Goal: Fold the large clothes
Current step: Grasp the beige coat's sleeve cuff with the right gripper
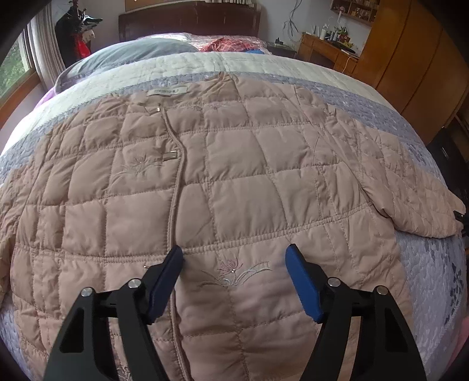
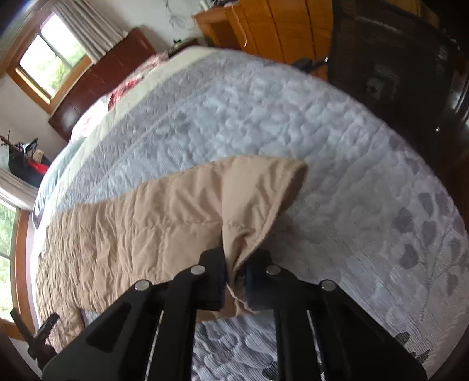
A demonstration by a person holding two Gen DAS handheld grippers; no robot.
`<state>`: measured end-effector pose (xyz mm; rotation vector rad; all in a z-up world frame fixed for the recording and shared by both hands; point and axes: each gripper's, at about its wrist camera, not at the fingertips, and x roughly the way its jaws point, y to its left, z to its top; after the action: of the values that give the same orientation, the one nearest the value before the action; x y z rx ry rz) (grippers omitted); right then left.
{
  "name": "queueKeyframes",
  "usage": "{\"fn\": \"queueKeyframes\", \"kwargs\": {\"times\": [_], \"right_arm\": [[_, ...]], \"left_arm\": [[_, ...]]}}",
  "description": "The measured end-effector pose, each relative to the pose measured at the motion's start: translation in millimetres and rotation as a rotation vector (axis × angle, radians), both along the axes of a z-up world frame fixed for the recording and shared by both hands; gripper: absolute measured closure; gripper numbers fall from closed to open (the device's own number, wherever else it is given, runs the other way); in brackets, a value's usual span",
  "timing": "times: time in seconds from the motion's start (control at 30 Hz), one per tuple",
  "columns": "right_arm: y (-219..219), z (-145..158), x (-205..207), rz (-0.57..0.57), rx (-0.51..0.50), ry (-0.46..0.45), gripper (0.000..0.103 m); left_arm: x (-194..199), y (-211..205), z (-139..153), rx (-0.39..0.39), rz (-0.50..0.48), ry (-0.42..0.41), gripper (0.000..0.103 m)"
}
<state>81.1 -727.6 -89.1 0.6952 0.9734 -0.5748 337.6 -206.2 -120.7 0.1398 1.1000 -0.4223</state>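
A beige quilted jacket [image 1: 222,181] lies spread front-up on the bed, collar toward the headboard. My left gripper [image 1: 234,260] is open and empty, hovering over the jacket's lower front near the embroidery. My right gripper [image 2: 236,272] is shut on the end of the jacket's sleeve [image 2: 205,205] and holds it slightly lifted off the quilt. The sleeve also shows at the right edge of the left wrist view [image 1: 425,202].
The bed is covered by a lavender and cream quilt [image 2: 278,117]. Pillows and a red cloth [image 1: 228,44] lie by the dark headboard [image 1: 190,20]. A wooden wardrobe [image 1: 410,58] and desk stand right of the bed. A window [image 2: 49,58] is on the left.
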Motion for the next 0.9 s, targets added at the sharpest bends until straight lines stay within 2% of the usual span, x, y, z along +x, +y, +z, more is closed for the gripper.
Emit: {"fn": "queueKeyframes", "kwargs": {"times": [0.07, 0.13, 0.2, 0.27, 0.3, 0.37, 0.5, 0.57, 0.7, 0.8, 0.9], "right_arm": [[-4, -8, 2, -0.048, -0.013, 0.094, 0.096], [-3, -11, 4, -0.072, 0.003, 0.11, 0.097], [5, 4, 6, -0.08, -0.021, 0.076, 0.097], [19, 28, 9, -0.056, -0.009, -0.031, 0.097], [27, 39, 12, -0.031, 0.002, -0.084, 0.097], [60, 72, 28, 0.091, 0.025, -0.226, 0.097], [148, 105, 86, 0.359, -0.022, -0.263, 0.097], [188, 105, 111, 0.451, -0.038, -0.248, 0.097], [276, 84, 173, 0.625, -0.056, -0.182, 0.097], [319, 64, 204, 0.701, -0.053, -0.149, 0.097], [338, 44, 227, 0.741, -0.024, -0.118, 0.096]], "left_arm": [[3, 1, -3, -0.003, 0.007, 0.004, 0.033], [5, 1, -5, -0.003, 0.011, 0.001, 0.034], [6, 2, -5, -0.007, 0.009, 0.002, 0.035], [6, 5, 0, -0.025, 0.012, 0.01, 0.037], [5, 8, 4, -0.034, 0.012, 0.005, 0.037], [3, 12, 15, -0.03, 0.019, -0.024, 0.037], [1, 26, 34, -0.061, 0.023, -0.039, 0.037], [2, 35, 40, -0.064, 0.033, -0.05, 0.036], [8, 52, 43, -0.054, 0.058, -0.066, 0.036], [13, 60, 41, -0.058, 0.07, -0.061, 0.036], [16, 66, 38, -0.063, 0.073, -0.056, 0.036]]}}
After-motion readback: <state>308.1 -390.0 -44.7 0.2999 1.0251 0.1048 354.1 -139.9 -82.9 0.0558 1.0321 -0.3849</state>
